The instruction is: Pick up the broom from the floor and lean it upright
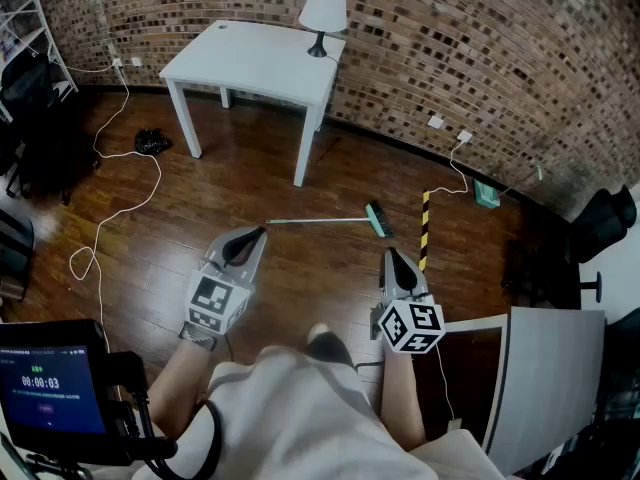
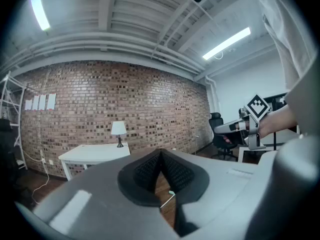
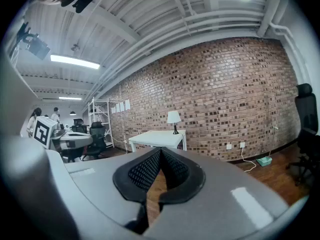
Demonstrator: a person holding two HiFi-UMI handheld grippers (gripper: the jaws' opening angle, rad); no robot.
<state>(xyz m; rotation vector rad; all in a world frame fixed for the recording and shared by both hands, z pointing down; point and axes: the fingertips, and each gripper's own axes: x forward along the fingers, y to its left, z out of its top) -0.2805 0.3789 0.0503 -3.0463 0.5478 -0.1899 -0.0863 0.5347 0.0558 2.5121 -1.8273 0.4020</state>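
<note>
The broom (image 1: pixel 325 221) lies flat on the floor (image 1: pixel 300 278), just ahead of both grippers and touching neither; its handle end is near the left gripper (image 1: pixel 260 233), its head beyond the right gripper (image 1: pixel 388 254); thin pale handle, green head; both grippers' jaws are closed on nothing; a screen (image 1: pixel 45 388) reads 00:00:03; a table (image 1: pixel 255 58) stands beyond

Table (image 1: pixel 250 63) with lamp (image 1: pixel 323 13) stands by brick wall (image 1: pixel 500 58) on wooden floor (image 1: pixel 310 278).
</note>
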